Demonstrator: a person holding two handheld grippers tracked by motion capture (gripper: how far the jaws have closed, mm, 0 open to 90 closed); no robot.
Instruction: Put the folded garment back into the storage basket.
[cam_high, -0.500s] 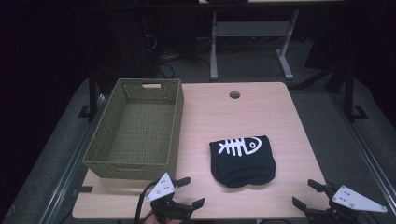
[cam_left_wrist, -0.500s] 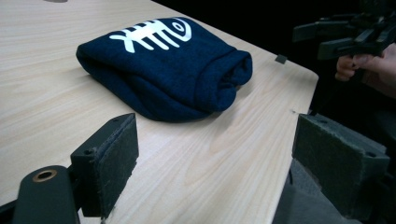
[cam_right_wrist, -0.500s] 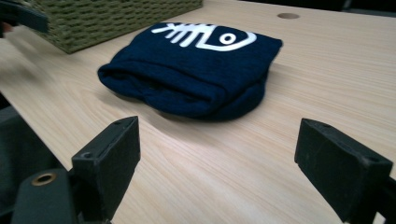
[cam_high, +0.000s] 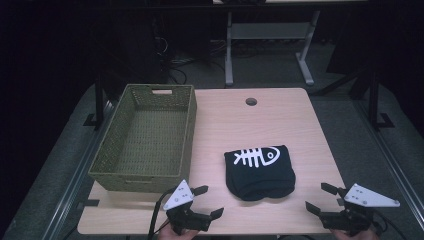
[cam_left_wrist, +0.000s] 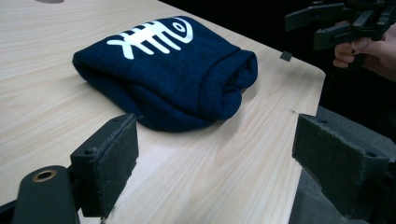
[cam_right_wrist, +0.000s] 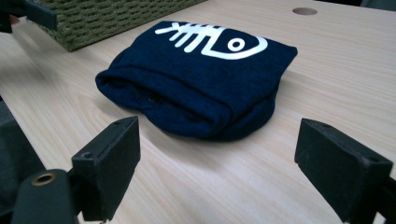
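A rectangular olive-green woven basket (cam_high: 145, 142) with a handle slot in its far wall sits on the left part of the pale wood-grain tabletop (cam_high: 235, 125). Near its front right corner, the left gripper (cam_high: 206, 201) hovers at the near edge, jaws spread wide and holding nothing. Right of centre lies a folded dark navy knit garment (cam_high: 259, 171), soft and rounded, printed with a white fish skeleton; bare tabletop surrounds it. At the near right corner, the right gripper (cam_high: 320, 198) also gapes, jaws apart.

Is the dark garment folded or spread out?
Folded. The garment lies as a compact bundle on the table, fish-bone print on top, with stacked layers along its near edge in both gripper views.
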